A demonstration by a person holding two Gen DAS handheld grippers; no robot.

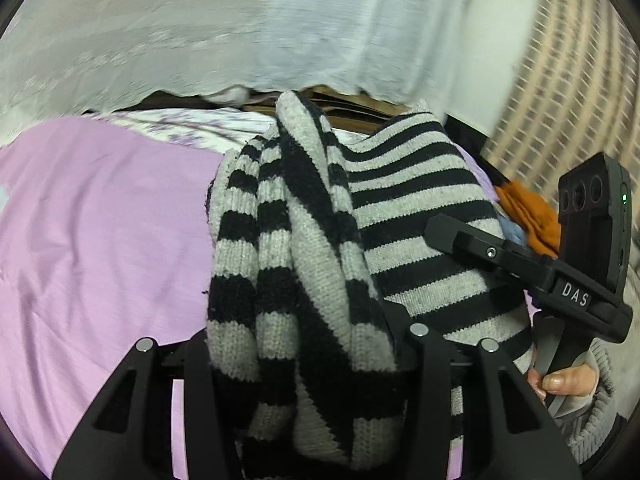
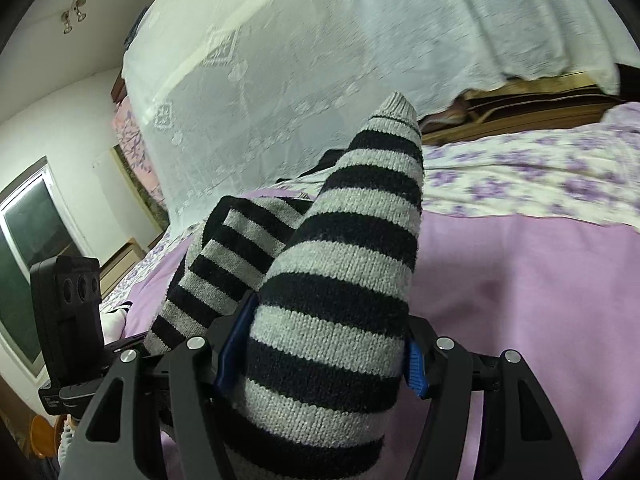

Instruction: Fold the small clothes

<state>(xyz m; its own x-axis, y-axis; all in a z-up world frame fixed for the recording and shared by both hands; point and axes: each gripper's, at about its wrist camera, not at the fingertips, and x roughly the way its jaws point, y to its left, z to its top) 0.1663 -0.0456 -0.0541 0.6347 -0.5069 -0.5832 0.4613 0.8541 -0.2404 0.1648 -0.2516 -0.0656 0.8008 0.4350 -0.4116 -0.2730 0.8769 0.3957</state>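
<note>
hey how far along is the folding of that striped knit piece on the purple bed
Done: nothing looks folded yet; only the pickup. In hand: the striped knit garment is bunched and lifted over the purple sheet, clamped by the left hand-held gripper and the right hand-held gripper. Left: spreading it flat, folding it, then the orange cloth waiting at the side.

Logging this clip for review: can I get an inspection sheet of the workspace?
Surface: bed with lilac sheet, floral cover behind.
Job's things: striped knit garment, bunched, held off the sheet.
Clutter: orange cloth at the bed's edge.
Grippers: left gripper and right gripper both shut on the garment.
Cables: nothing seen.
Surroundings: white lace curtain, window, wooden frame.
</note>
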